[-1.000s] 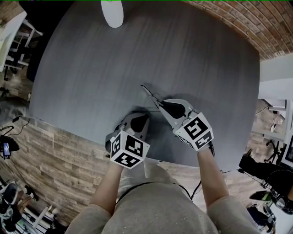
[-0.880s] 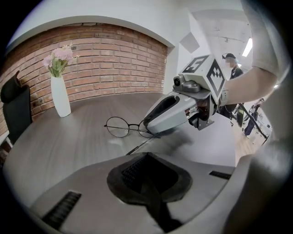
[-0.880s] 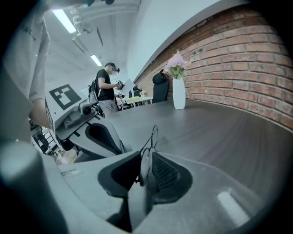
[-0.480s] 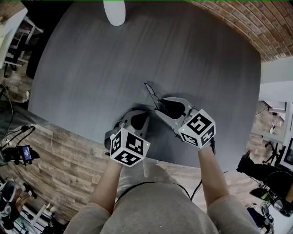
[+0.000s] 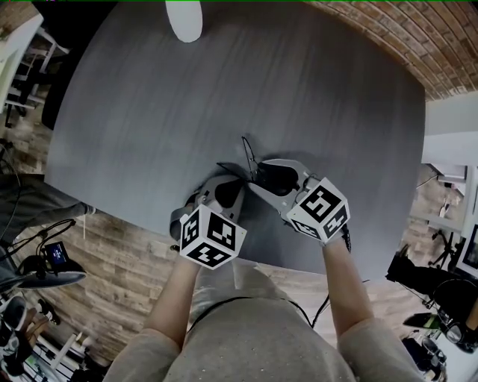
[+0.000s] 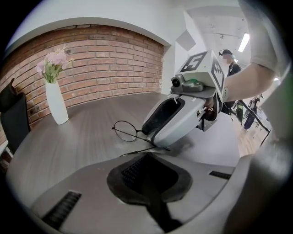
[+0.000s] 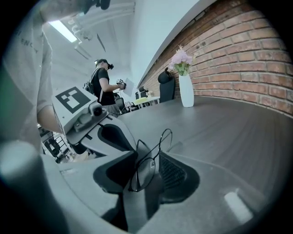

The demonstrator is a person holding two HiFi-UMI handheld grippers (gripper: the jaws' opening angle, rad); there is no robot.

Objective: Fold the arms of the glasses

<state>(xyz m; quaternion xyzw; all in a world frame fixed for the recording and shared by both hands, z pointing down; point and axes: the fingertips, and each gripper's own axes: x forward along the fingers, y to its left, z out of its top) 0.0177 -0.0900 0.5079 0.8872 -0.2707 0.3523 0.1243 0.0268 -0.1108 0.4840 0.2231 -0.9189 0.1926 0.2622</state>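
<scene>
Near the desk's (image 5: 224, 74) near edge, the glasses (image 7: 143, 172) stood between the right gripper's (image 5: 258, 177) just-spreading fingers, unpressed, while the left gripper's (image 6: 146, 155) closed fingers pinched one thin arm (image 6: 132, 153).

Desk (image 5: 336, 127) lies bare ahead and to both sides, free to pass; only 1 vase (image 5: 184, 19) stands at the far rim, well apart; by the near edge it is tight: left gripper (image 5: 236, 174) and right gripper (image 5: 255, 177) nearly tip to tip, glasses (image 7: 144, 171) between them, 1 lens inside the right's just-opening jaws.
</scene>
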